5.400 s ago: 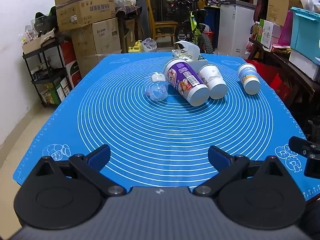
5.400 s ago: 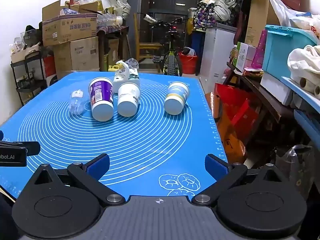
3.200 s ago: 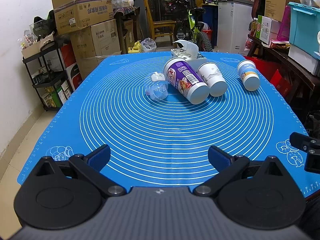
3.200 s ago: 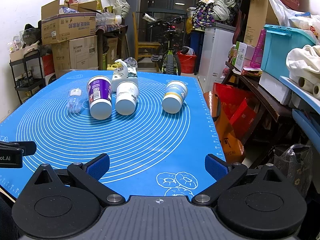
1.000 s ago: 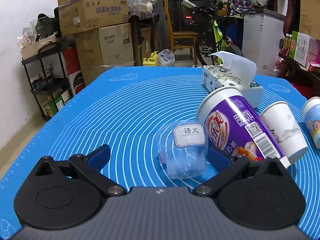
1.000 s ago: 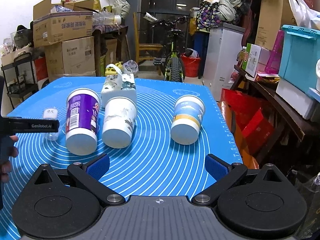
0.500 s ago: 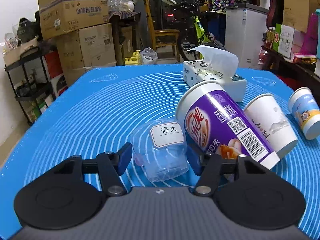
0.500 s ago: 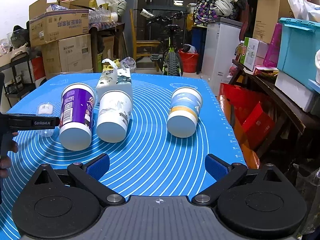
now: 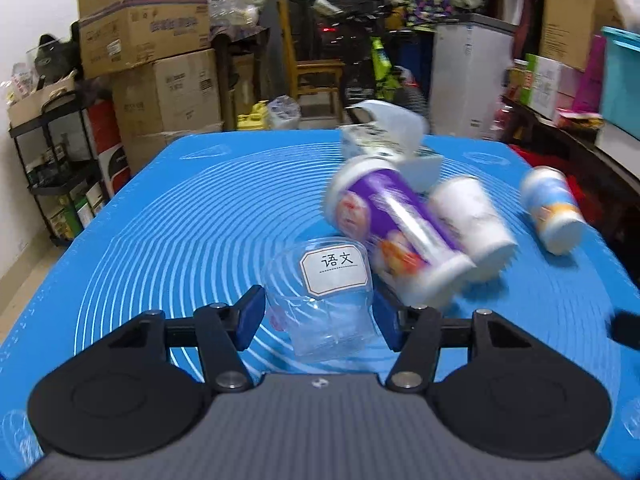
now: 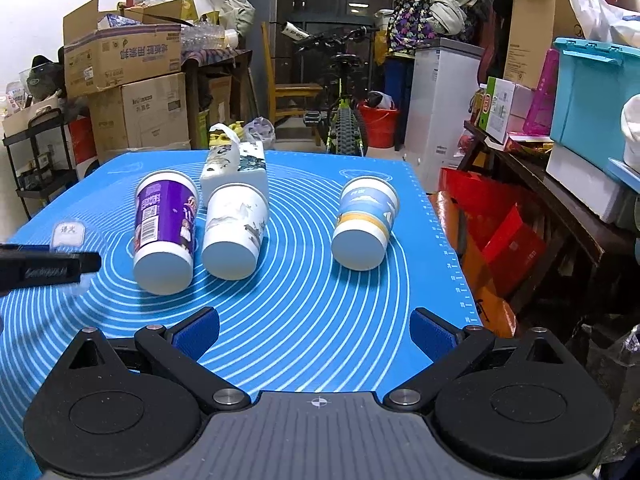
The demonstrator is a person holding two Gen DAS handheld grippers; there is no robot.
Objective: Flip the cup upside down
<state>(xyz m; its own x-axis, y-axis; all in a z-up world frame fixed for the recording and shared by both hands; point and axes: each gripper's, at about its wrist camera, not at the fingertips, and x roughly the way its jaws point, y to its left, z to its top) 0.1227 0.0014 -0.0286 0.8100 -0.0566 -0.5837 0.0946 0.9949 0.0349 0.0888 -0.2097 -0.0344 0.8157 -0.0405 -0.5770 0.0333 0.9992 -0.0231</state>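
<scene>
The left tongs [image 9: 318, 314] pinch a clear plastic cup [image 9: 320, 300] by its sides, just above the blue mat [image 9: 180, 208] on the desk; the cup's long axis runs away from the camera and tilts upward, with its wide mouth toward the far end, its narrower base toward the tongs, and its white label [image 9: 334, 271] on top. Just to its right lie a purple cup [image 9: 394, 232], a white paper cup [image 9: 474, 226] and a blue-and-white cup [image 9: 554, 212], all on their sides. The right tongs [image 10: 314, 330] are spread wide over bare mat.
</scene>
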